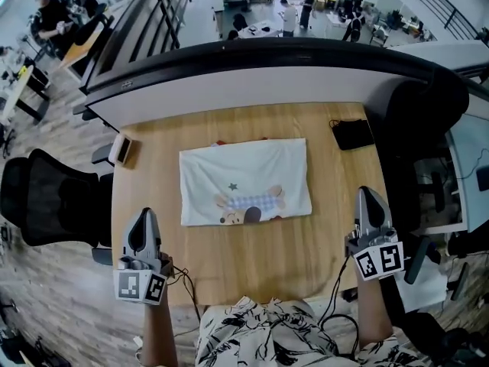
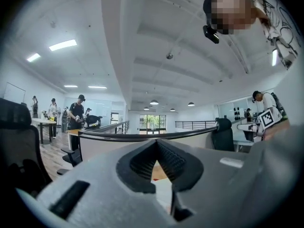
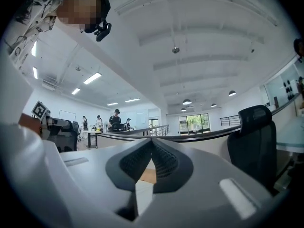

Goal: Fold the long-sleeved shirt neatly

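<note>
The operator wears a white top (image 1: 263, 335) with a black brush-stroke print; its sleeves end above the forearms. The left gripper (image 1: 143, 214) and right gripper (image 1: 370, 195) are grey moulded housings with black ribbed pads (image 2: 167, 159). Each carries a rear cube (image 1: 380, 260) of black-and-white square markers and a thin black cable (image 1: 334, 293).

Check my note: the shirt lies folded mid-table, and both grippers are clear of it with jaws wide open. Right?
The jaws are wrong: both are shut, as the two gripper views show. The shirt does lie folded mid-table, with the left gripper and right gripper clear of it.
</note>
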Action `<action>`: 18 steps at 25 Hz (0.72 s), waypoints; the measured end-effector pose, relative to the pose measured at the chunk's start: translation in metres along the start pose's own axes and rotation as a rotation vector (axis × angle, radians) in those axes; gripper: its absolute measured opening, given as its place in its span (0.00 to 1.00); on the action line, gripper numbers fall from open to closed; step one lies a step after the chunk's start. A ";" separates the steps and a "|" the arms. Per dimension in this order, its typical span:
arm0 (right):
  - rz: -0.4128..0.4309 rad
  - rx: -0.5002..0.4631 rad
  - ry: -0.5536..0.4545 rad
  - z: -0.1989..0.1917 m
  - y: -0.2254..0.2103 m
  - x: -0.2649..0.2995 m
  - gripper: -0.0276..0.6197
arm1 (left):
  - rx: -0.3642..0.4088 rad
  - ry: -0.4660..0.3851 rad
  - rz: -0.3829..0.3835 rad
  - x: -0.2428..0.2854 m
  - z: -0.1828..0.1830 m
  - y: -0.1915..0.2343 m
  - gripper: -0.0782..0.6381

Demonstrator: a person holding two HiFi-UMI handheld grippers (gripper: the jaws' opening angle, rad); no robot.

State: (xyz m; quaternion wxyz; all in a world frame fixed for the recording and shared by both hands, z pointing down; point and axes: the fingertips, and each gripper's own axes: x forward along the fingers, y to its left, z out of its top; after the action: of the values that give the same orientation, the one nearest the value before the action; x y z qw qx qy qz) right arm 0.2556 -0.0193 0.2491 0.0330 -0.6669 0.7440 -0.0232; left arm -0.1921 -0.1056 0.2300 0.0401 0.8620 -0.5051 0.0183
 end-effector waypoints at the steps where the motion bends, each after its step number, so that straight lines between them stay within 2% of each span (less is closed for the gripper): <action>1: 0.003 -0.006 -0.007 0.002 0.002 -0.003 0.05 | -0.007 -0.015 0.013 -0.007 0.005 -0.002 0.12; 8: -0.005 -0.065 -0.096 0.036 0.015 -0.028 0.05 | 0.015 -0.090 0.076 -0.056 0.040 -0.015 0.12; 13: 0.002 -0.111 -0.126 0.059 0.042 -0.058 0.05 | 0.038 -0.126 0.041 -0.088 0.049 -0.023 0.12; 18: 0.000 -0.147 -0.163 0.081 0.085 -0.095 0.05 | 0.024 -0.143 -0.001 -0.127 0.046 -0.023 0.12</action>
State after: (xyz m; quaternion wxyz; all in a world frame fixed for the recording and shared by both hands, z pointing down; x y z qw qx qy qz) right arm 0.1878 0.0853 0.1630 0.0442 -0.6672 0.7386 0.0857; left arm -0.2350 0.0120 0.1738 -0.0065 0.8617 -0.5060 -0.0375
